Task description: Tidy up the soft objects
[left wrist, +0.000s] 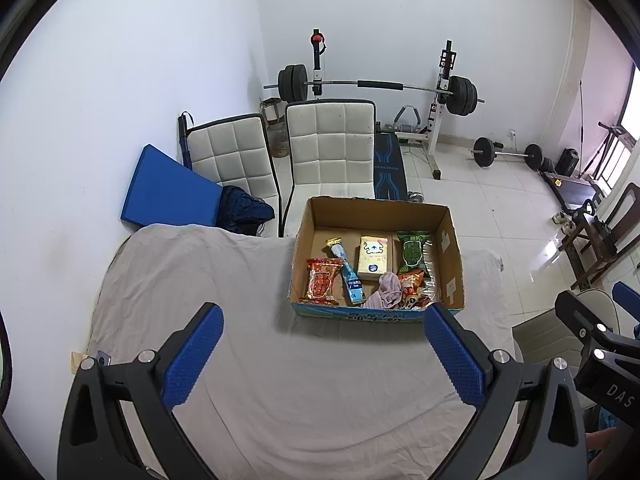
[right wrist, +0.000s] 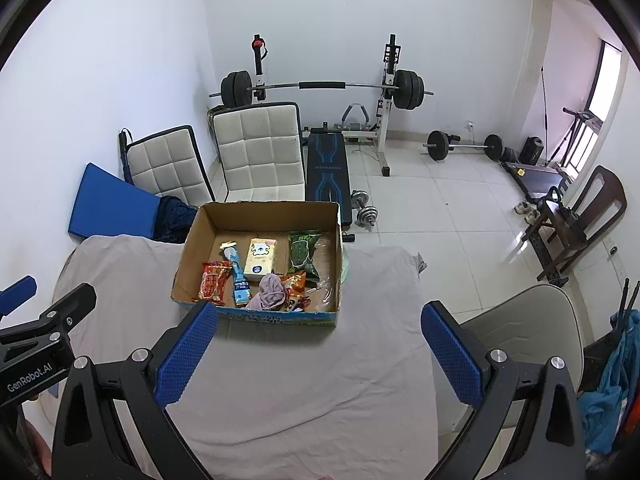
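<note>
Home gym room, as I am viewing it remotely: barbell rack [left wrist: 376, 88] standing against white wall, weight bench [right wrist: 326, 168], loose dumbbells [right wrist: 362, 206] lying on tiled floor [right wrist: 440, 216], two padded chairs [left wrist: 330, 148].

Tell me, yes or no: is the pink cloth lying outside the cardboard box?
No, the pink cloth lies inside the cardboard box, among the snack packets near its front wall.

Cardboard box [left wrist: 450, 256] on table [left wrist: 280, 380], snack packets [left wrist: 322, 282] and cloth [left wrist: 386, 290] inside, chairs [left wrist: 332, 148] behind

Orange snack packet [left wrist: 412, 286] half under pink cloth [left wrist: 386, 290] (label unreadable)
</note>
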